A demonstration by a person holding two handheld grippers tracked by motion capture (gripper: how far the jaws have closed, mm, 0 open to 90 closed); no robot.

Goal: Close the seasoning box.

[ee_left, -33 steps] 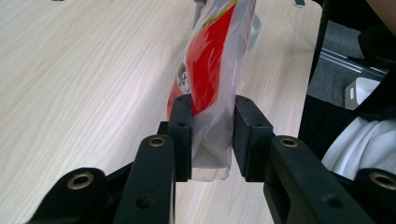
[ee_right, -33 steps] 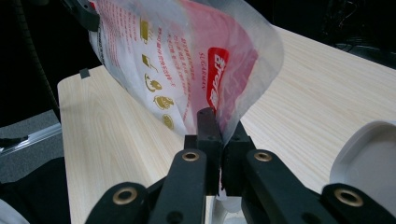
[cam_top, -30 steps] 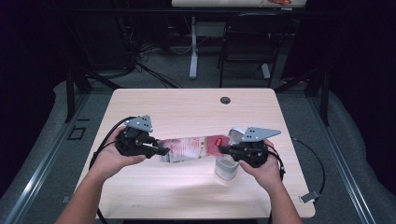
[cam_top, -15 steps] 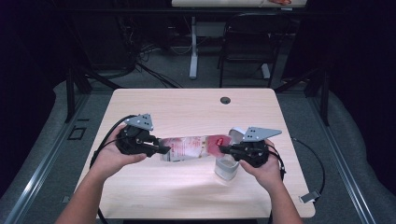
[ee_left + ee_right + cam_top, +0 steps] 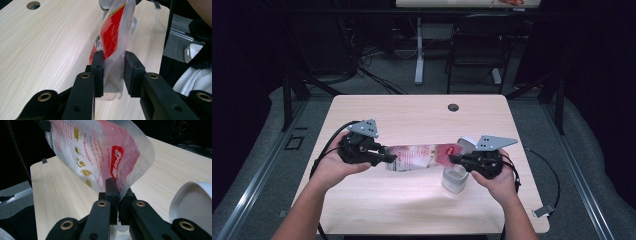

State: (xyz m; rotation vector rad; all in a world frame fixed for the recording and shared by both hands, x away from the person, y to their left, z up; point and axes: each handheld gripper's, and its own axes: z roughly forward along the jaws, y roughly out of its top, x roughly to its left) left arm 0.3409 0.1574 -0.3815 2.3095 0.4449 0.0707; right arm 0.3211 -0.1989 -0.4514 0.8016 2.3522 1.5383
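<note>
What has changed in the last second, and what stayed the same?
Almost nothing moved. The left gripper shifted only slightly and keeps its hold on one end of the plastic bag; the right gripper stays shut on the other end. The bag still hangs stretched between them above the table, beside the white container.

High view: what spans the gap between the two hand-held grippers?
A clear plastic bag with red print, stretched above the table from left hand-held gripper to right hand-held gripper.
</note>
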